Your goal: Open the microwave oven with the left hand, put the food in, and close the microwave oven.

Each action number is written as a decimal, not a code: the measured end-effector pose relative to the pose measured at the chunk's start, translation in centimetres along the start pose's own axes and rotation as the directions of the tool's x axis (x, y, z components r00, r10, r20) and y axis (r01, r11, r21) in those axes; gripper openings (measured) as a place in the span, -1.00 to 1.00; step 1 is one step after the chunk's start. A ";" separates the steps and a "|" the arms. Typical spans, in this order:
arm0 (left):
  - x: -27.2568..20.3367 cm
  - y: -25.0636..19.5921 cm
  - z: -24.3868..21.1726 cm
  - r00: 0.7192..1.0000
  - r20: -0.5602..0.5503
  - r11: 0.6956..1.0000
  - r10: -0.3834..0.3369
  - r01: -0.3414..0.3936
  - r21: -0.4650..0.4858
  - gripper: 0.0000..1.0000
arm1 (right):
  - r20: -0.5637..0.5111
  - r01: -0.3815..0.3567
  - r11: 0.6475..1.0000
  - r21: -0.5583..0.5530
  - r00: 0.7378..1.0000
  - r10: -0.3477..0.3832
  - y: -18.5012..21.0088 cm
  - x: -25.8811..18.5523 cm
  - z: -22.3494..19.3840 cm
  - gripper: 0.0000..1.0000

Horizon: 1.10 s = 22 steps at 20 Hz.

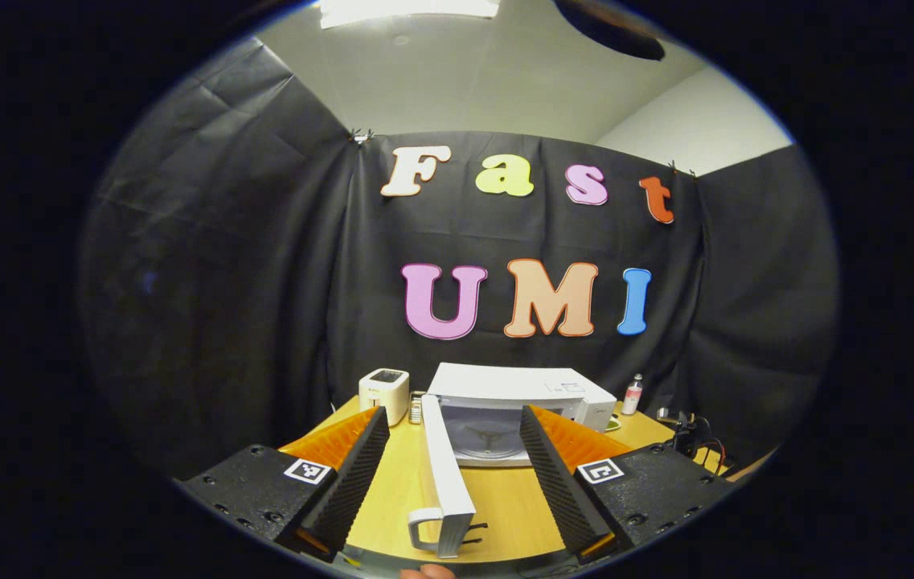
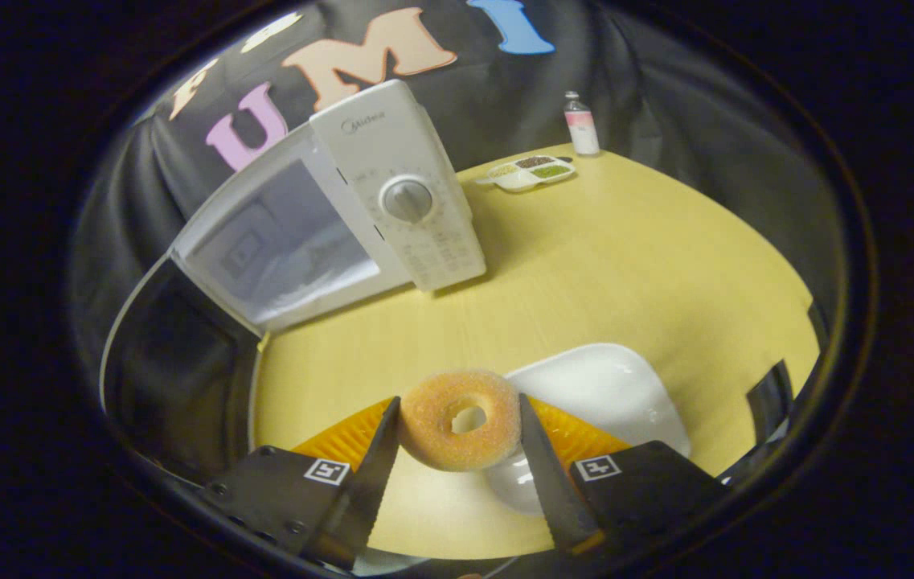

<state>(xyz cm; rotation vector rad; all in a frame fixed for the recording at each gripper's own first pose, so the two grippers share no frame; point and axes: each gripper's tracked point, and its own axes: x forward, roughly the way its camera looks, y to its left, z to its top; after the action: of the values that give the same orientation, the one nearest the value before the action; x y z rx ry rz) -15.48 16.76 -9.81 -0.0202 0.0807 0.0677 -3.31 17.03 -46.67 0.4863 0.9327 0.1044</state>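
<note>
The sugared ring doughnut (image 2: 461, 420) is pinched level in the right tongs (image 2: 460, 446), above the white plate (image 2: 609, 386) near the bench's (image 2: 601, 265) front edge; the white microwave's door (image 1: 447, 474) is swung wide between the spread left tongs (image 1: 450, 462); the doughnut should be carried flat into the cavity (image 1: 482, 434), kept clear of the door.

The left gripper (image 1: 451, 418) sits at the bottom of the left gripper view, its 2 fingers spread wide apart and touching nothing, pointing toward the centre of the frame. The right gripper (image 2: 461, 412), at the bottom centre of the right gripper view, has both fingers pressed against a doughnut (image 2: 461, 418), holding it lifted.
</note>
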 end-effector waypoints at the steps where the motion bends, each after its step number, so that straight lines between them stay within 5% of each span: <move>1: 0.1 -0.1 0.2 1.000 0.007 1.000 -0.003 0.003 0.017 0.91 | 0.002 -0.027 0.998 0.054 1.000 0.027 1.5 0.1 0.6 0.72; 9: -0.6 1.8 -0.6 0.998 -0.020 0.998 0.057 -0.057 -0.013 0.86 | 0.096 -0.262 0.911 0.317 0.965 0.244 14.7 2.2 3.6 0.71; 22: -4.7 6.8 -3.5 0.966 -0.134 0.975 0.222 -0.223 0.002 0.87 | 0.209 -0.284 0.757 0.589 0.958 0.197 21.9 11.3 5.7 0.59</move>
<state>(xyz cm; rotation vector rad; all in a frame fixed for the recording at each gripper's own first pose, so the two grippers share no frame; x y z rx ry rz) -20.86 23.19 -13.06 -0.0292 0.2166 0.2921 10.59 37.79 -42.55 1.2155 0.7512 -0.0044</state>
